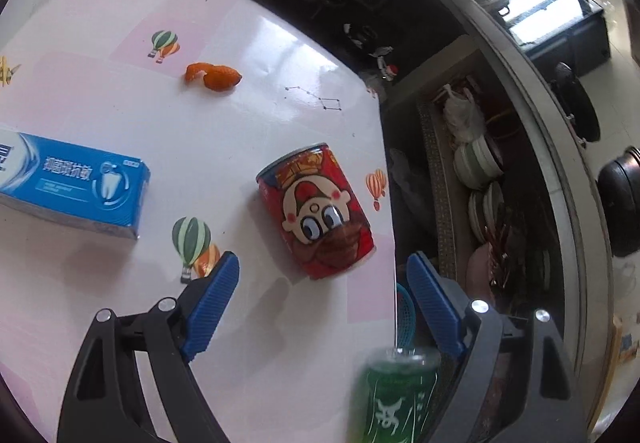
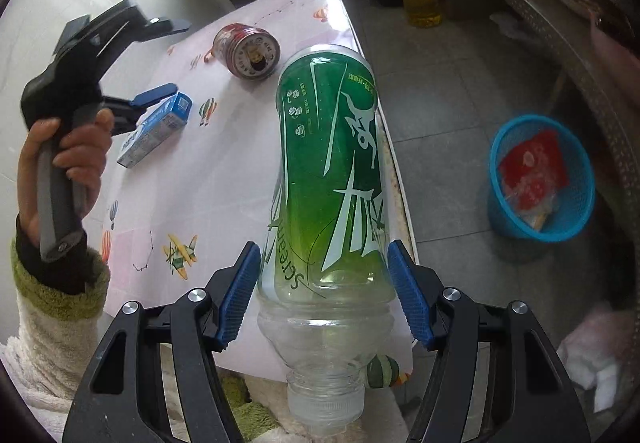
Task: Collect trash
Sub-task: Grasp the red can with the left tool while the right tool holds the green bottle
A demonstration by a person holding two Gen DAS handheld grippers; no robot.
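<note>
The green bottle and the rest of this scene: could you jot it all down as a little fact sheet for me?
held item: green bottle, clear and seemingly empty, cap end toward the camera
holder: right gripper, pads on both sides of the bottle
other tool: left gripper, open, holding nothing
nearest its fingers: red can, lying on its side
also on table: blue toothpaste box, orange peel
bin: blue basket on the floor, red wrapper inside
</note>
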